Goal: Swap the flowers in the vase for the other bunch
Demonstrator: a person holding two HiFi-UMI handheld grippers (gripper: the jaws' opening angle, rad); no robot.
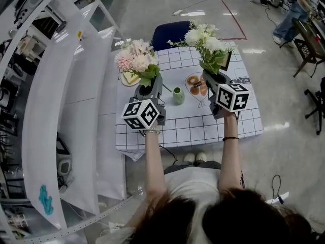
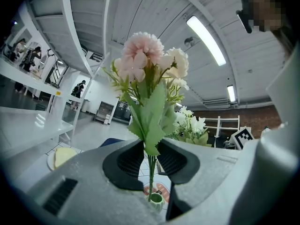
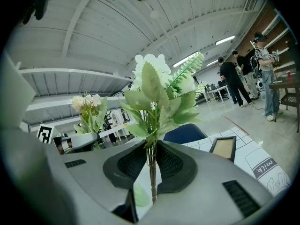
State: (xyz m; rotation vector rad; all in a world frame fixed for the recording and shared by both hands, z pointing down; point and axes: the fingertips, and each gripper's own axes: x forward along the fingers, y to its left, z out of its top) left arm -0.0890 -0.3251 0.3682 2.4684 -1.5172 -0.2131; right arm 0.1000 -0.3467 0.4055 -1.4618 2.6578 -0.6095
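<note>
A small green vase (image 1: 178,95) stands mid-table on the grid cloth. My left gripper (image 1: 151,89) is shut on the stems of a pink and cream bunch (image 1: 136,59), held upright just left of the vase. In the left gripper view the pads pinch the stems (image 2: 151,161), and the stem ends hang right at the vase mouth (image 2: 156,201); whether they are inside it I cannot tell. My right gripper (image 1: 214,80) is shut on a white bunch (image 1: 205,40) with green leaves, upright, right of the vase. Its stems (image 3: 151,165) sit between the pads.
A plate of doughnuts (image 1: 195,85) lies between the vase and the right gripper. A small plate with yellow food (image 1: 130,78) sits at the table's left. A picture frame (image 1: 226,60) stands at the back right, and a blue chair (image 1: 170,34) is behind the table. White shelving (image 1: 66,100) runs along the left.
</note>
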